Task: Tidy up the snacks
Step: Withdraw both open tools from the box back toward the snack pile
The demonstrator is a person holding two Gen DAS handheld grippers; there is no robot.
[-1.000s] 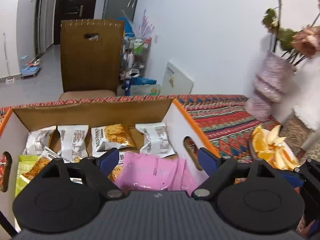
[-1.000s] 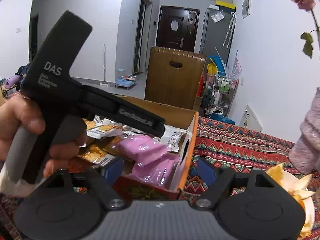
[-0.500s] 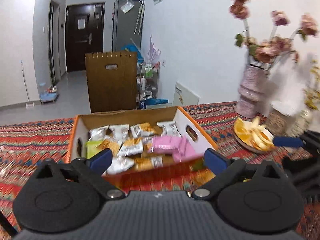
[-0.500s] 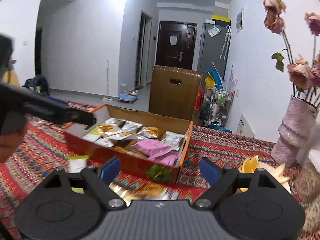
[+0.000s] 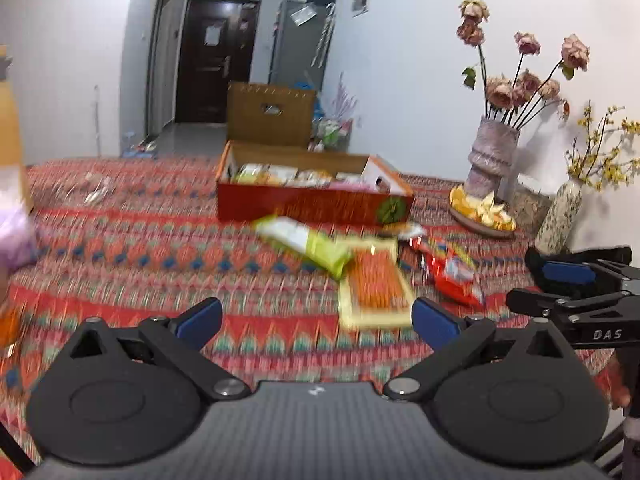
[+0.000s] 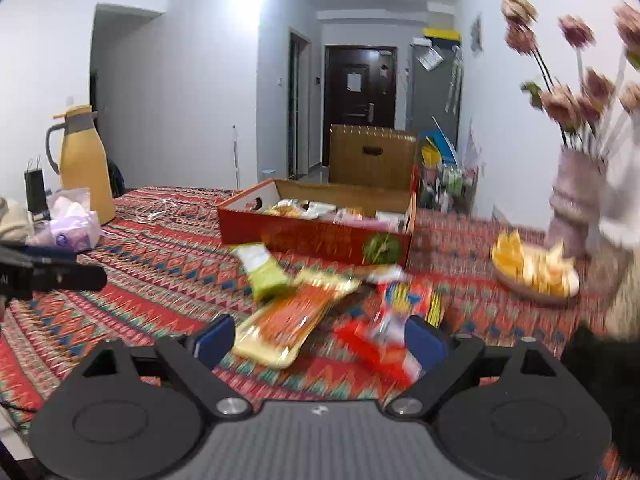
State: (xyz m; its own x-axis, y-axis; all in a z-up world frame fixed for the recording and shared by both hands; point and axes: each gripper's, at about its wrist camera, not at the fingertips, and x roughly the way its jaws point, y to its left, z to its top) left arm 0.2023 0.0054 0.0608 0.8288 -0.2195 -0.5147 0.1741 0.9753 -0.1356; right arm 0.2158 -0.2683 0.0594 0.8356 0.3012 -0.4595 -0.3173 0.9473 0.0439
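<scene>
Two pairs of tongs hang over the patterned desk (image 5: 120,240), both spread wide and grasping nothing; their jaws have just been opening, with only bare cloth and loose packets showing between them. Ahead of the left tongs (image 5: 316,318) lie three loose snacks: a green packet (image 5: 308,246) straight in front, an orange-and-yellow packet (image 5: 374,288) nearer and towards the right finger, and a red packet (image 5: 450,270) further right. Beyond them stands the snack box (image 5: 316,204), red-sided, open at the top and filled with small packets. The right tongs (image 6: 320,338) hover just short of the same heap, the orange-and-yellow packet (image 6: 288,320) near the left finger and the red packet (image 6: 380,344) beside the right one, both blurred. To the right of both tongs sit a plate of fruit peel (image 6: 536,272) and a vase of dried roses (image 5: 494,152). A yellow jug (image 6: 82,160) stands far left of the right tongs.
</scene>
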